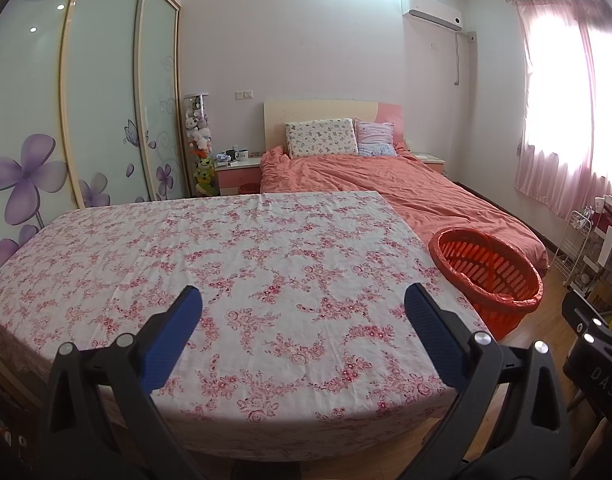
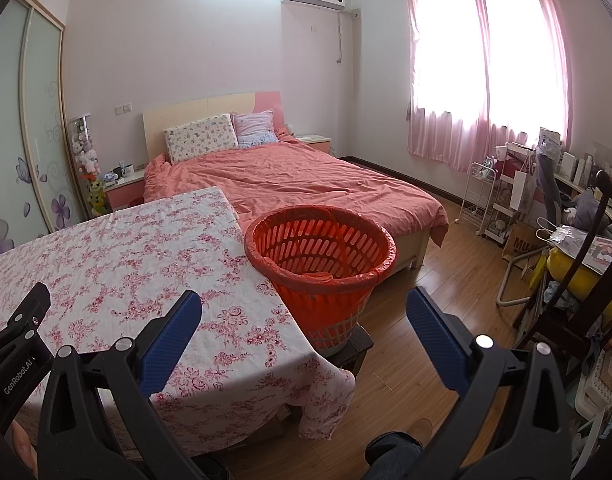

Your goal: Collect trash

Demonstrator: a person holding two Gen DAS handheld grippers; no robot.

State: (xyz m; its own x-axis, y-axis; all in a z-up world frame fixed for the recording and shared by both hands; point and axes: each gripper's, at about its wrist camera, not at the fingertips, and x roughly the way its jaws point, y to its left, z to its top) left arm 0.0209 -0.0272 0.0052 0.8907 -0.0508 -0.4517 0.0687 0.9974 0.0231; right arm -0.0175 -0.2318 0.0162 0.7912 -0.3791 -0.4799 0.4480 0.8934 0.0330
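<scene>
Beside the floral-clothed worktop [image 2: 117, 248], an orange bag-lined basket [image 2: 322, 256] stands; left tool [image 1: 303, 300] and right tool [image 2: 303, 304] both spread, gripping nothing.

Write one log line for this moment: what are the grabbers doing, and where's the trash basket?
left gripper: open, over table | right gripper: open, empty | orange basket: beside table, bag-lined | trash on table: none seen

The left gripper [image 1: 303, 304] hangs wide open over the floral tablecloth [image 1: 233, 256]; an orange basket [image 1: 488, 270] sits at two o'clock.
</scene>
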